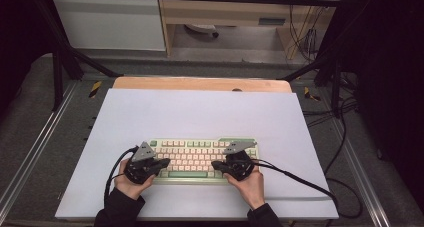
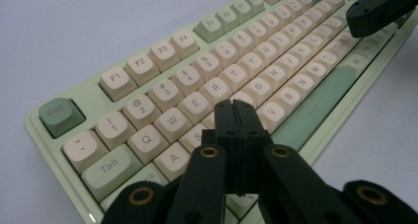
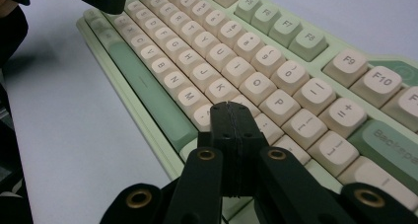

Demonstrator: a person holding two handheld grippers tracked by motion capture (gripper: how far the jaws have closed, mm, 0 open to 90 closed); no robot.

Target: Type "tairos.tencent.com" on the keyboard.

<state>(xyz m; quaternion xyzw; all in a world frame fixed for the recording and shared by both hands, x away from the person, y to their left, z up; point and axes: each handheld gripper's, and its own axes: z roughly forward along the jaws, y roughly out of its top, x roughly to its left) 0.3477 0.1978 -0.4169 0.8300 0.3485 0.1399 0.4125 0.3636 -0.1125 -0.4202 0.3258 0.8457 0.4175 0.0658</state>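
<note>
A pale green keyboard point(image 1: 200, 159) with cream keys lies on the white mat near the front edge. My left gripper point(image 1: 164, 164) hovers over its left end, jaws pressed together with nothing between them. In the left gripper view that gripper point(image 2: 235, 104) tips over the home-row keys of the keyboard point(image 2: 162, 86). My right gripper point(image 1: 215, 165) sits over the right end, also shut and empty. In the right gripper view its tip point(image 3: 230, 107) is above the keys near the lower right of the keyboard point(image 3: 236, 51). Whether either tip touches a key I cannot tell.
The white mat point(image 1: 200, 112) covers a wooden table point(image 1: 200, 83). Black cables point(image 1: 300, 179) trail from the grippers across the mat's right side. Metal frame legs point(image 1: 57, 72) stand at the back corners. The other gripper's tip point(image 2: 379, 9) shows far off in the left gripper view.
</note>
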